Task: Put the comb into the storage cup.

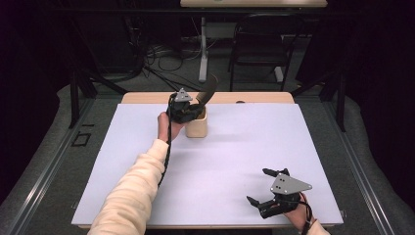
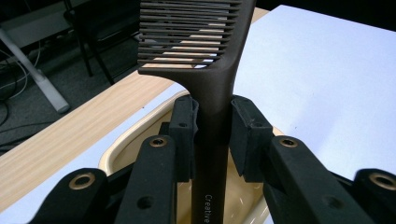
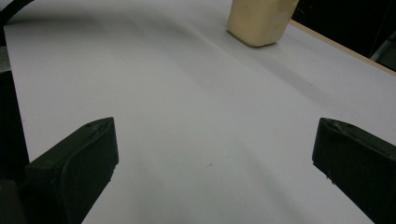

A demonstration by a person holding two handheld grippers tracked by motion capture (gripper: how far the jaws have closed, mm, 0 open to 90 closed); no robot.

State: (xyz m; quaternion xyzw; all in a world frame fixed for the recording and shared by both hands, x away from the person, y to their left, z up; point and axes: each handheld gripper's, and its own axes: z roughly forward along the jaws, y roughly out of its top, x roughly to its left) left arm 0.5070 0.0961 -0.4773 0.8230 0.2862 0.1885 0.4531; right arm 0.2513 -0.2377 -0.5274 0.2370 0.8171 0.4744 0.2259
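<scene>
A dark brown comb point(image 1: 208, 90) stands upright, its handle reaching down into a cream cup point(image 1: 196, 127) at the back of the white sheet. My left gripper point(image 1: 195, 110) hovers over the cup's mouth, shut on the comb's handle. In the left gripper view both pads point(image 2: 186, 126) press the handle of the comb point(image 2: 212, 79) just below its teeth, above the cup's rim point(image 2: 133, 135). My right gripper point(image 1: 257, 186) rests near the front right of the sheet, open and holding nothing. In the right gripper view, the cup point(image 3: 259, 21) shows far beyond the wide-apart jaws of the right gripper point(image 3: 215, 149).
A white sheet point(image 1: 235, 147) covers most of the wooden table point(image 1: 259, 97). A dark chair point(image 1: 259, 44) and a desk leg with cables stand on the floor behind the table. A sleeved left forearm point(image 1: 134, 191) crosses the sheet's left part.
</scene>
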